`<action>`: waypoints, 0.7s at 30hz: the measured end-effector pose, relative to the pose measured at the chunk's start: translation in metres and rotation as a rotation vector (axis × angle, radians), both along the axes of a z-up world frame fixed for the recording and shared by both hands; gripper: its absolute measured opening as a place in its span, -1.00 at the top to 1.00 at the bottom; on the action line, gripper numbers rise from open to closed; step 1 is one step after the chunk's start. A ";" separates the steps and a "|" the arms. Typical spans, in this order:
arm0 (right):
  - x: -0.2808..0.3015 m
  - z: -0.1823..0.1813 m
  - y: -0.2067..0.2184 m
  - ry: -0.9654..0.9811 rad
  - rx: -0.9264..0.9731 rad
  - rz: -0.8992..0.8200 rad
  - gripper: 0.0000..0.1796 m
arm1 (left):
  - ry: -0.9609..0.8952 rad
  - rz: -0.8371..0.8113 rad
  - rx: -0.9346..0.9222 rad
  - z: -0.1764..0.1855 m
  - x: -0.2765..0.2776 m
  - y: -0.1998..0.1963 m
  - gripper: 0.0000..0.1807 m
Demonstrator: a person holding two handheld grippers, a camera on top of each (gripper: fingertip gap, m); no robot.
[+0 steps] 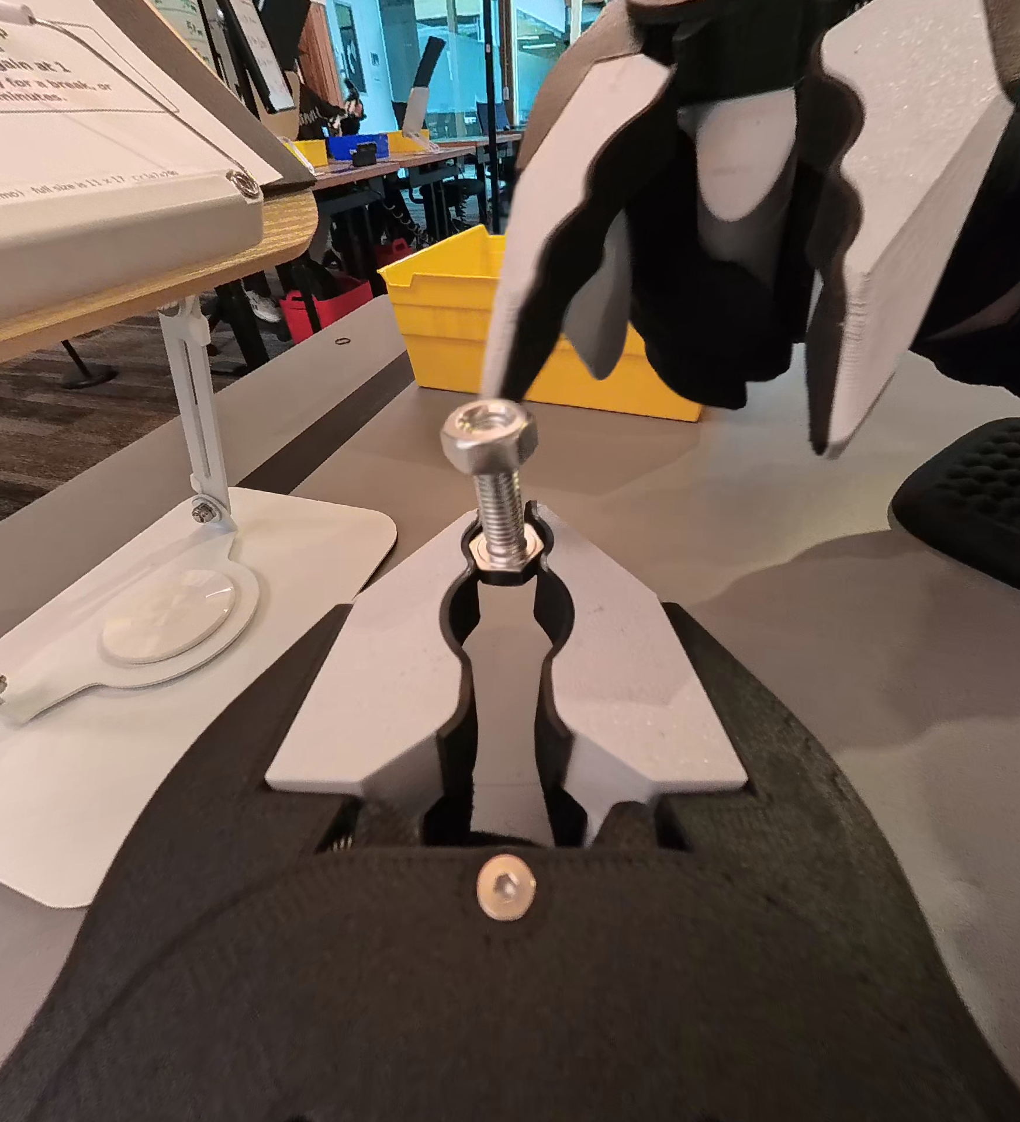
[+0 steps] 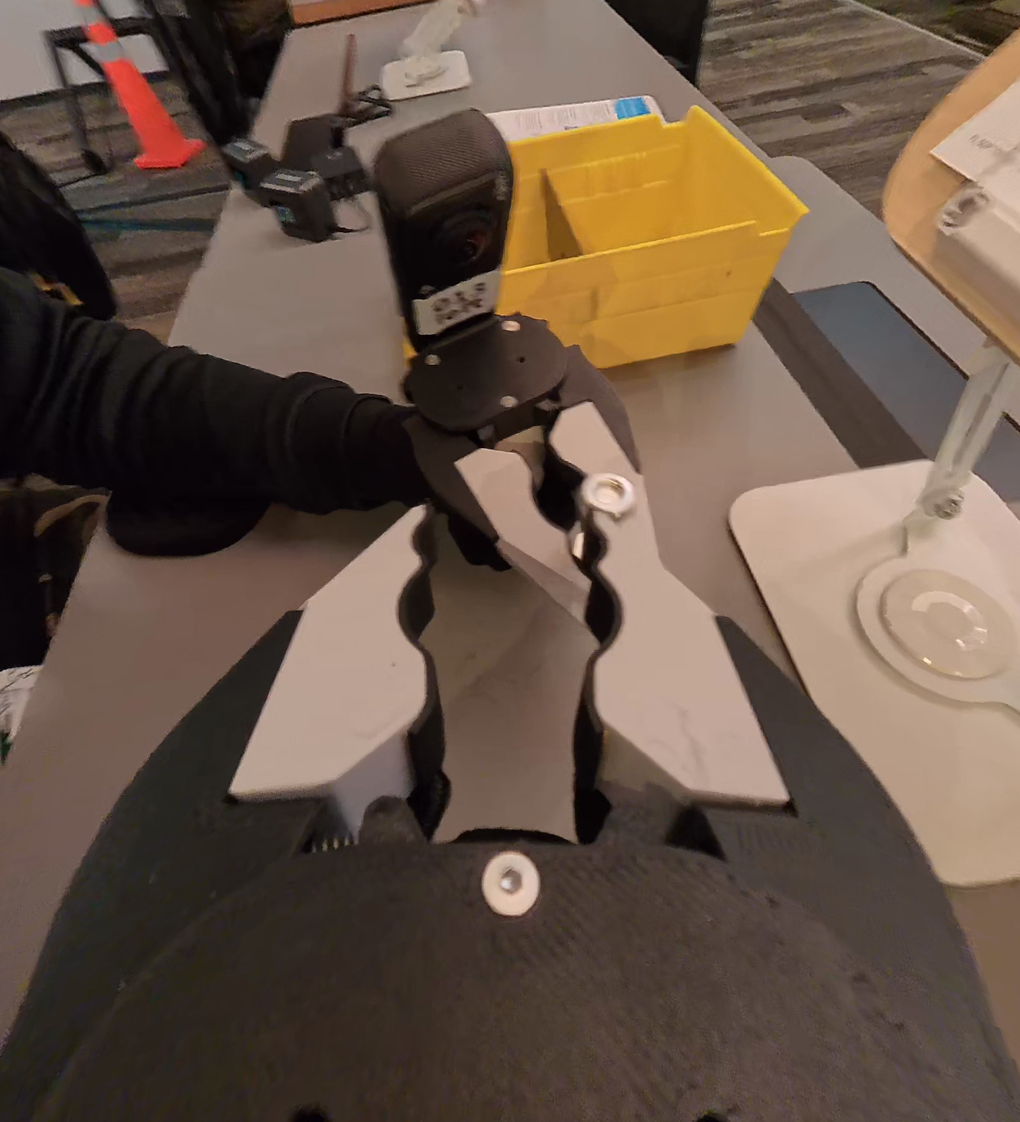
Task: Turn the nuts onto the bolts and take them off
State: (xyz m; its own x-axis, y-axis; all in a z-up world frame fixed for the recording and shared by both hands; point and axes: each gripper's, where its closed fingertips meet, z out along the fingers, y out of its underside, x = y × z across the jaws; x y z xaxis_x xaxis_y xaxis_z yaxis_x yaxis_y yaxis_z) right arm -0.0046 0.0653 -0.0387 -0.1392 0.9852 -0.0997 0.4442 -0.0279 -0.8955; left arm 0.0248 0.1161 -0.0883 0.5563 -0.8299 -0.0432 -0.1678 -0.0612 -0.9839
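A silver bolt [image 1: 498, 516] stands upright with its threads up. My left gripper [image 1: 504, 546] is shut on the hex head at its lower end. A silver hex nut [image 1: 489, 437] sits on the top end of the threads. My right gripper [image 1: 662, 422] hangs above it, open, with its left fingertip [image 1: 504, 388] touching the nut's top edge. In the right wrist view my right gripper [image 2: 519, 516] is open, the nut [image 2: 605, 493] lies beside its right finger, and the left gripper [image 2: 568, 564] holds the bolt [image 2: 577, 543] below.
A yellow divided bin [image 1: 452, 316] [image 2: 647, 261] stands behind on the grey table [image 1: 799, 668]. A white stand base [image 1: 252, 577] [image 2: 829, 546] holds up a board with papers. A black perforated pad [image 1: 993, 510] lies at the right. A black-sleeved arm [image 2: 161, 425] rests on the table. The tips of one gripper are about 7 cm away from the tips of the other.
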 end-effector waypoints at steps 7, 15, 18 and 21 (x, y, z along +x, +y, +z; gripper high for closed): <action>0.000 0.005 0.010 0.019 0.006 -0.036 0.41 | -0.001 -0.002 -0.001 0.000 0.000 0.000 0.88; 0.001 0.004 -0.001 0.013 -0.011 0.021 0.61 | -0.002 0.002 -0.003 0.000 -0.001 0.001 0.88; 0.003 0.004 0.005 0.005 0.003 -0.008 0.59 | -0.002 0.001 -0.003 -0.001 -0.001 0.000 0.88; 0.001 0.005 0.012 0.019 0.005 -0.036 0.45 | 0.001 -0.002 -0.002 -0.001 0.000 0.000 0.88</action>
State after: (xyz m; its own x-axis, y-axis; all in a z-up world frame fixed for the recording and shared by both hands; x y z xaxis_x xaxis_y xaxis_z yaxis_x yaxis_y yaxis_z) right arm -0.0037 0.0769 -0.0333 -0.1054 0.9901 -0.0925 0.4260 -0.0391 -0.9039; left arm 0.0248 0.1161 -0.0890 0.5547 -0.8310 -0.0417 -0.1684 -0.0631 -0.9837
